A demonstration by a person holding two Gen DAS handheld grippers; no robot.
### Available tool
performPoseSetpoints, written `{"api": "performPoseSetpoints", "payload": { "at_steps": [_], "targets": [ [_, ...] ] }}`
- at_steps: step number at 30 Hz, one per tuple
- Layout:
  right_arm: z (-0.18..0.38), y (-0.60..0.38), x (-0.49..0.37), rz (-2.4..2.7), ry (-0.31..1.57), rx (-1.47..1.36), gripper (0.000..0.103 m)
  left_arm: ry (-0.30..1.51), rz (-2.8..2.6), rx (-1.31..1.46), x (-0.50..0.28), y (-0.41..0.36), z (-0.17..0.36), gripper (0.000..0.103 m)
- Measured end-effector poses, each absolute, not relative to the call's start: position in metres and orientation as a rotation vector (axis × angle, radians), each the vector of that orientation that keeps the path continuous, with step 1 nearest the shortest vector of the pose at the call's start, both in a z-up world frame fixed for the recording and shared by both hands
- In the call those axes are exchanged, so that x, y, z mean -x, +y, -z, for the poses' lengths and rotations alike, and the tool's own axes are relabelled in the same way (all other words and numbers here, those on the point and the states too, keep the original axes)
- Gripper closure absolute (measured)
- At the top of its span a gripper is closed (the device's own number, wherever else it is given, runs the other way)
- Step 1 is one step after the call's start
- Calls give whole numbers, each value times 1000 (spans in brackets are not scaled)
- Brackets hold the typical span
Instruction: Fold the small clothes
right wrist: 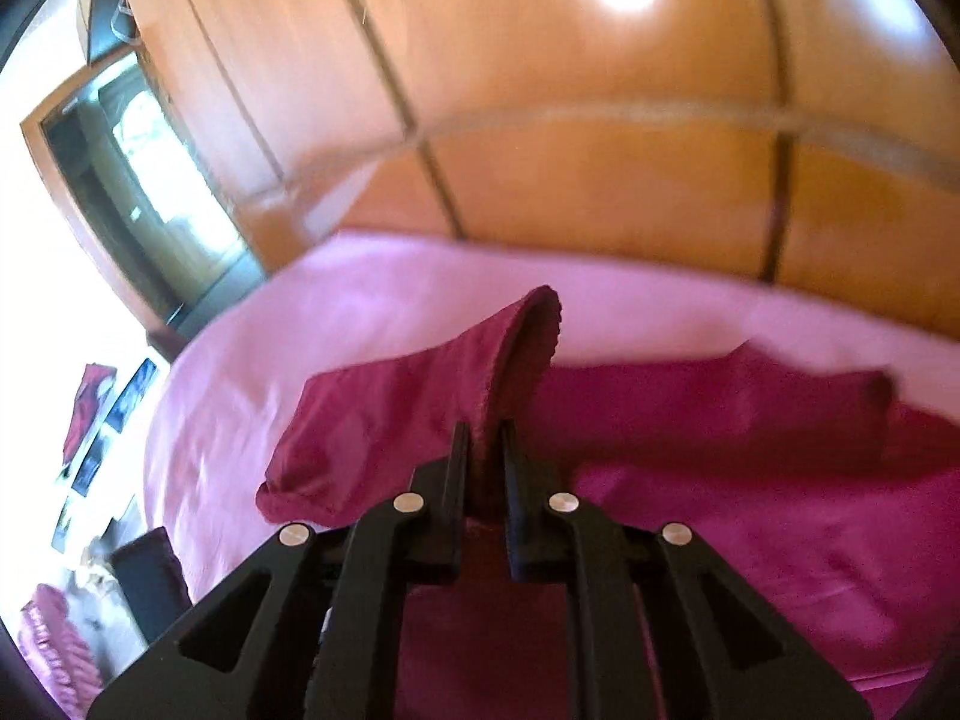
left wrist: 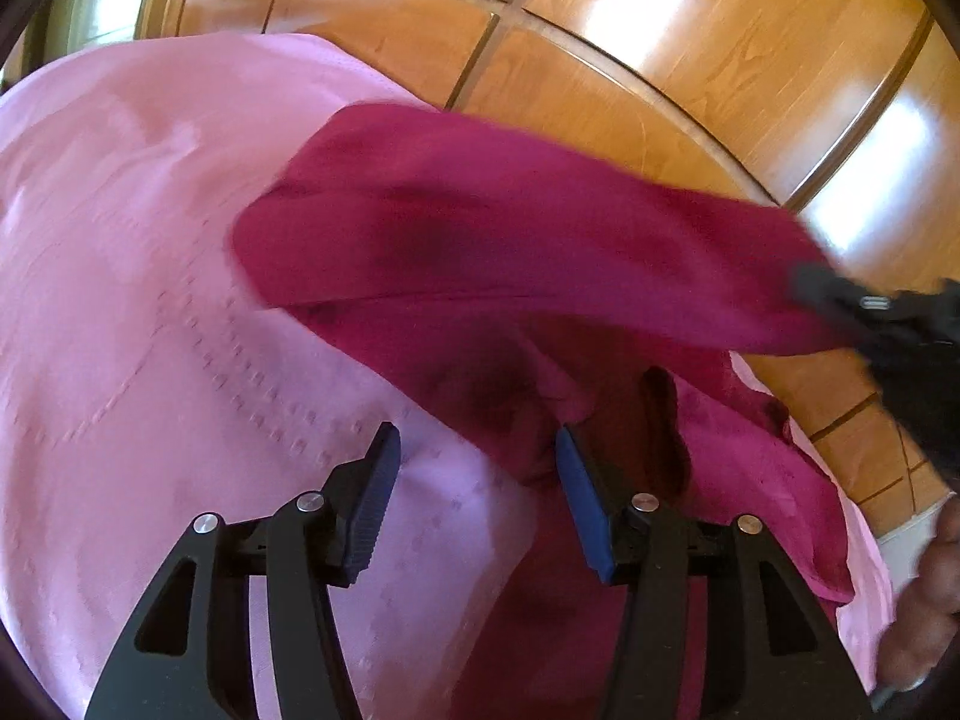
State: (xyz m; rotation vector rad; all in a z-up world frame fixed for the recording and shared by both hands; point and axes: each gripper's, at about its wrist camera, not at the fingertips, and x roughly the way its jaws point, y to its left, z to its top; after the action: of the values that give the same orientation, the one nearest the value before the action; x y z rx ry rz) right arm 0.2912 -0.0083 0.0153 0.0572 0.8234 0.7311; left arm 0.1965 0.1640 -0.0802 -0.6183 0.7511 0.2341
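Over the pale pink bedspread point(left wrist: 150, 240), our right gripper point(right wrist: 483, 438) pinches the magenta fabric garment point(right wrist: 390, 408); left gripper point(left wrist: 474, 450) spread, empty—cloth could slip from that thin pinch.

No readable text, labels or nos. anywhere; wall pics too blurred to read.

You had a pale pink bedspread point(left wrist: 120, 240) filling the lower left of the left wrist view, stitched with rows of small squares. Glossy wooden wardrobe doors point(left wrist: 660, 60) curved across the top. At the right wrist view's left edge stood what looked like a mirror point(right wrist: 150, 192), blurred.
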Motion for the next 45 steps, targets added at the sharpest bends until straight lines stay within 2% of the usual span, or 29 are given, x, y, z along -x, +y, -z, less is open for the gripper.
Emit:
{"api": "performPoseSetpoints", "payload": {
  "at_steps": [9,17,20,22,25,31,36,38,40,45],
  "targets": [
    [-51,-120,-297,-541,655,-163,94,799,-294,552,-207,157,85,51],
    [-15,-213,-302,-354,698,-191,95,802,-318,498,-207,151,84,53],
    [15,-231,-299,-301,760,-176,95,796,-296,451,-208,139,83,67],
    [43,-240,-300,-258,813,-175,95,798,-266,413,-208,132,83,84],
    [73,-255,-301,-207,869,-207,95,800,-237,350,-204,121,82,89],
    [82,-264,-299,-222,855,-254,95,783,-177,419,-184,131,79,89],
    [80,-269,-295,-227,850,-274,94,638,-112,357,-164,121,45,89],
    [76,-270,-293,-228,847,-283,94,620,-64,337,-174,112,36,81],
    [70,-273,-288,-223,832,-279,94,627,-10,332,-186,105,34,66],
    [65,-281,-281,-139,793,-221,94,782,73,356,-216,88,62,66]
  ]
}}
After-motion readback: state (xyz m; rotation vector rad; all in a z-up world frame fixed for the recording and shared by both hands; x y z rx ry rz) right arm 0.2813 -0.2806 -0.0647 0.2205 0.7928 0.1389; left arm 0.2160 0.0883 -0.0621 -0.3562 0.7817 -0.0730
